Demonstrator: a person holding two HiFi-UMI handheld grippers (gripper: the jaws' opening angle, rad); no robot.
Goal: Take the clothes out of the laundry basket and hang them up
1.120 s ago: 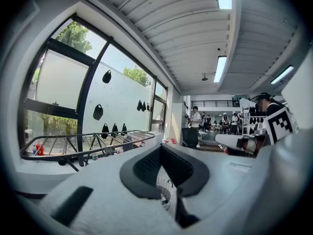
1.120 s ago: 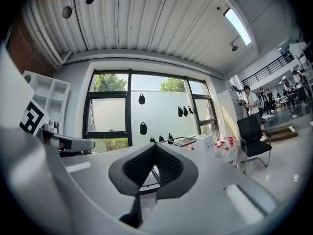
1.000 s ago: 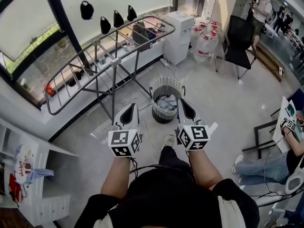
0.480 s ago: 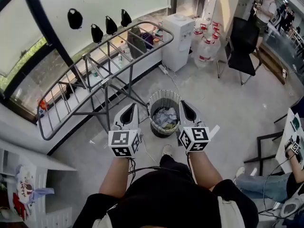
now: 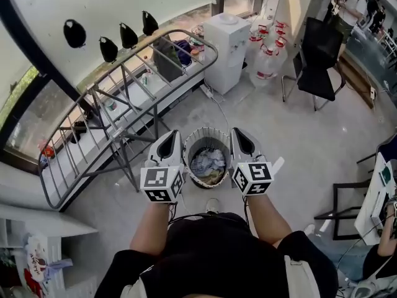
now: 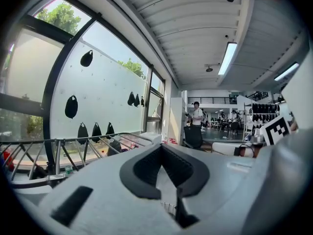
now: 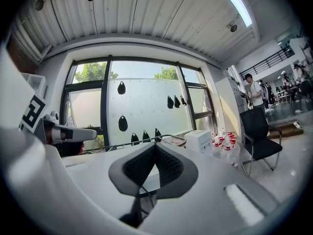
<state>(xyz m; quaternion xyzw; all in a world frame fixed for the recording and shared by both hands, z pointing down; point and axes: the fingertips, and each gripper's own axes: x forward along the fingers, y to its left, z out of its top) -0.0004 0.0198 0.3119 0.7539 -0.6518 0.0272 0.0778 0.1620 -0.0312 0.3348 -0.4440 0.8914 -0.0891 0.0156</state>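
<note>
A round wire laundry basket stands on the floor just ahead, with crumpled pale clothes inside. My left gripper and right gripper are held side by side above its left and right rims, both shut and holding nothing. A grey metal drying rack stretches from the basket's upper left toward the window; its rails also show in the left gripper view as the drying rack. In the right gripper view the right gripper has its dark pads together, nothing between them.
A white water dispenser and several water bottles stand behind the basket. A black chair is at the right, a white shelf at the lower left. People are at the far right. A cable runs across the floor.
I have walked forward: the basket has come from ahead of the grippers to right between them, and the rack has slid down-left. Both grippers stay shut.
</note>
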